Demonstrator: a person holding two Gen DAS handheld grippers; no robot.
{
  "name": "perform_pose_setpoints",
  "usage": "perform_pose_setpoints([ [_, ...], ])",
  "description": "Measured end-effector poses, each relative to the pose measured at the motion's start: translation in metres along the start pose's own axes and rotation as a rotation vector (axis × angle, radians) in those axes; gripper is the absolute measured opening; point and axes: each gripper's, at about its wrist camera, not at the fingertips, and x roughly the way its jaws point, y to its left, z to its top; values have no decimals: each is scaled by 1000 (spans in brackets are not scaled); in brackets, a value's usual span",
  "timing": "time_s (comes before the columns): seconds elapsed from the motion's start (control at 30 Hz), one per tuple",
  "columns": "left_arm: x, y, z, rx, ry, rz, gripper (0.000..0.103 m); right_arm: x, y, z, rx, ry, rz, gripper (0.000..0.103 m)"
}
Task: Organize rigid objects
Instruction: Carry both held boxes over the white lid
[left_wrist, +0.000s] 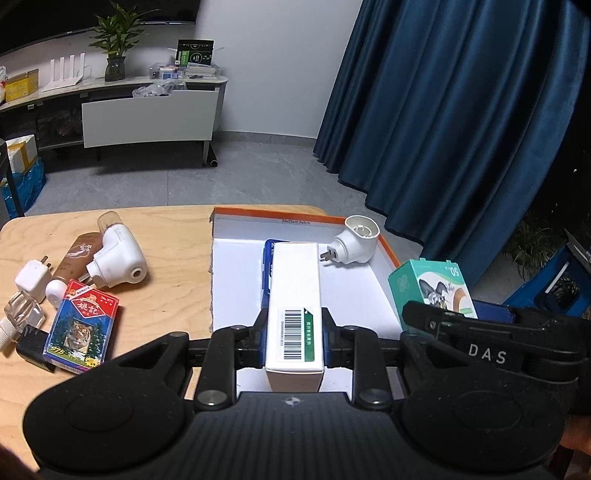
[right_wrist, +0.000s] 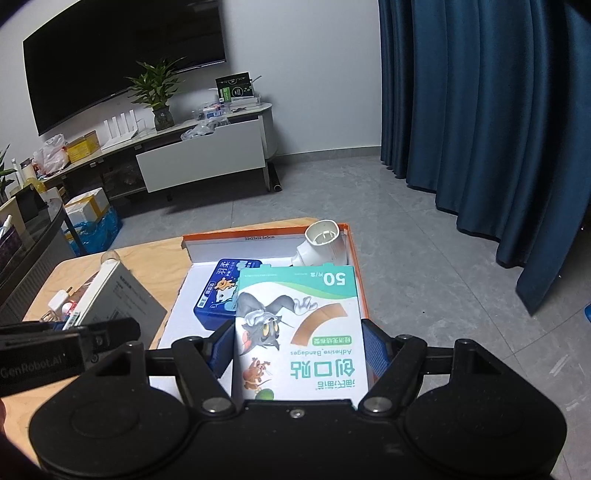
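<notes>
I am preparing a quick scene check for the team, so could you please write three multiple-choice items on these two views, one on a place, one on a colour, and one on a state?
1. Where is the white plug-in adapter with the round open socket?
A. Inside the orange-rimmed tray
B. On the floor
C. Between the left gripper's fingers

2. What colour is the tin lying in the orange-rimmed tray?
A. Red
B. Blue
C. Yellow

3. What is the state of the right gripper?
A. Open and empty
B. Shut on a playing-card pack
C. Shut on the bandage box

Answers:
1 A: it lies at the tray's far right corner.
2 B: its lid and sides are blue.
3 C: the fingers press both sides of the bandage box, while the left gripper clamps the white barcode box.
</notes>
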Motion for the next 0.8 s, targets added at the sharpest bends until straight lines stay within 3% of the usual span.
perform_pose_setpoints([
  [0.8, 4, -9, -2, 30, 12, 15, 27, 4, 2, 2, -10, -3, -7, 84],
])
